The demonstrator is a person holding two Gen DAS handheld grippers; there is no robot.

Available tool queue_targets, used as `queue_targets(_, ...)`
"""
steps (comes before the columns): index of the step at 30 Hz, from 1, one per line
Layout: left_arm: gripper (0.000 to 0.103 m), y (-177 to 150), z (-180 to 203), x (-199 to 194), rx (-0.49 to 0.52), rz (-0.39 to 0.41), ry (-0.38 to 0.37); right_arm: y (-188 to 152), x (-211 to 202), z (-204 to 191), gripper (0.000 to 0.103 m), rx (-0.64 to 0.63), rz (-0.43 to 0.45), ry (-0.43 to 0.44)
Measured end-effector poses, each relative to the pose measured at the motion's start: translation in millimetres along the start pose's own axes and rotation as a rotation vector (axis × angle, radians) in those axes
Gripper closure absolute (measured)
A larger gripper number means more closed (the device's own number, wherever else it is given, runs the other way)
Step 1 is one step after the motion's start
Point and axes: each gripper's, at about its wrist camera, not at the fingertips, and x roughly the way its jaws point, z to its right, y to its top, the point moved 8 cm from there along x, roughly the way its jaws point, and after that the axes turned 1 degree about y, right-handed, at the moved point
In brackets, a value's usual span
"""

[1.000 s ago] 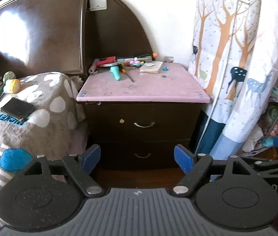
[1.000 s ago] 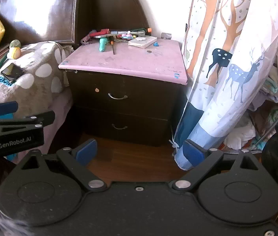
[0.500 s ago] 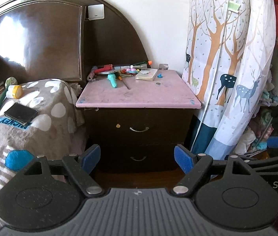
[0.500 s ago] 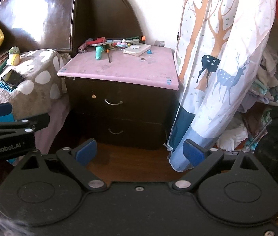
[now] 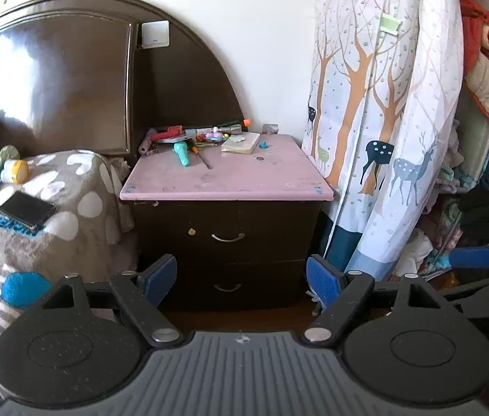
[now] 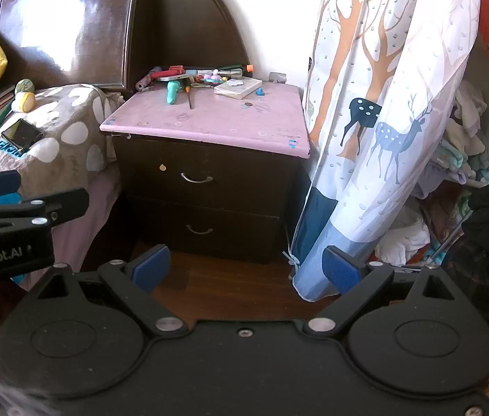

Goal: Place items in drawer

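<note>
We hold the left gripper and right gripper with fingers spread wide, empty, well back from the nightstand. Its top drawer sits closed; the items crowd the pink top's rear edge, bed left, curtain right.

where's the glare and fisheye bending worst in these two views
Left wrist view: window glare whitens the headboard, and the curtain bows at the frame's right. Right wrist view: a larger blown-out patch on the headboard; the lower left corner smears into blur.

One nightstand with two drawers, two handles.
</note>
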Motion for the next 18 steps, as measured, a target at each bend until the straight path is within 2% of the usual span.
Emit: queue_targets(18,0.021,-0.3,-3.0,2.0,-0.002,-0.001,-0.008,-0.5,-2.6,-1.7,0.007,-0.009,-0.001,0.015)
